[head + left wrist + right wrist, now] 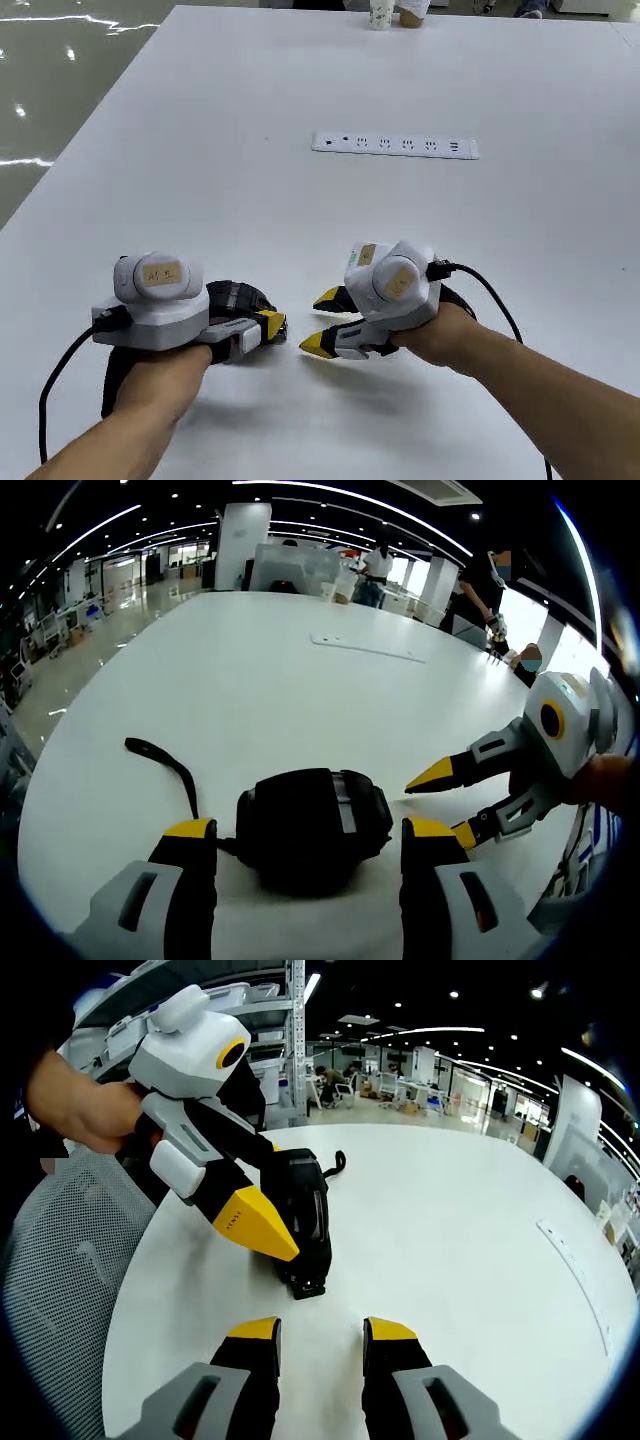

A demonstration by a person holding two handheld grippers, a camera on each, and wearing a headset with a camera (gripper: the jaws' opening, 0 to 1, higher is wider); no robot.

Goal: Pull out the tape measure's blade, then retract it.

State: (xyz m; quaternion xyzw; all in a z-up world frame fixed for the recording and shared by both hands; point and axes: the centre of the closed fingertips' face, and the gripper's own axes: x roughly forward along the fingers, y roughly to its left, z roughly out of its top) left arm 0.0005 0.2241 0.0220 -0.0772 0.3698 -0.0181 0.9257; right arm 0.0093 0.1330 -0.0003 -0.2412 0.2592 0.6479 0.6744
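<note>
Jaws of the left gripper (310, 828) stand wide apart on either side of the black tape measure (303, 1200). It lies on the white surface (400, 220) close to the person; whether the pads press its case cannot be told, and in the head view the gripper's body hides most of it. Just beside it, the right gripper (322, 1332) points at the case, jaws parted by a modest gap with nothing between them. The wrist strap (165, 760) trails across the surface, the blade end is too dark to make out, and a power strip (395, 145) lies well beyond.
</note>
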